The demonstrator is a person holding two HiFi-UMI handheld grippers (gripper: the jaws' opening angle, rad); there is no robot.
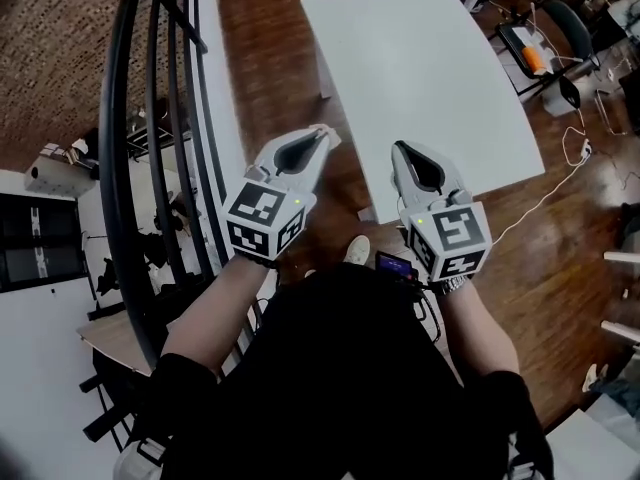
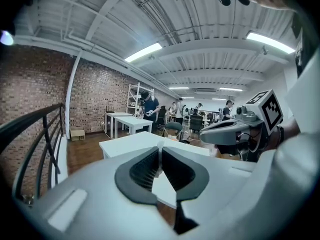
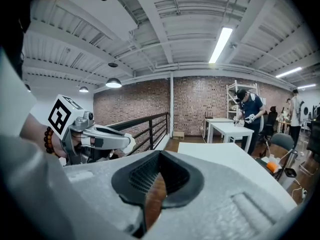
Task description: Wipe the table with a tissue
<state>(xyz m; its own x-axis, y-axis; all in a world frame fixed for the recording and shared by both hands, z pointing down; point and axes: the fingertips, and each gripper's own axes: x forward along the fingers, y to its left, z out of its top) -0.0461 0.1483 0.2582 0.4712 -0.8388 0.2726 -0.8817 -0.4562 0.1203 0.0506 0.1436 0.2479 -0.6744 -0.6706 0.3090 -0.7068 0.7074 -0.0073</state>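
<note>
The white table (image 1: 420, 68) stands ahead of me on the wooden floor, its near corner just beyond both grippers. My left gripper (image 1: 322, 136) is held in the air to the left of that corner and is shut on a small white tissue (image 1: 331, 135). The tissue (image 2: 160, 144) pokes out at the jaw tips in the left gripper view, and the right gripper view shows the tissue (image 3: 128, 143) at the left gripper's tip. My right gripper (image 1: 398, 148) hovers at the table's near edge, shut with nothing between its jaws.
A black curved railing (image 1: 150, 118) runs along my left. A white cable (image 1: 560, 183) trails over the floor right of the table, near a chair (image 1: 575, 28) and an orange object (image 1: 533, 60). People (image 3: 248, 109) stand at other white tables (image 3: 235, 130) farther back.
</note>
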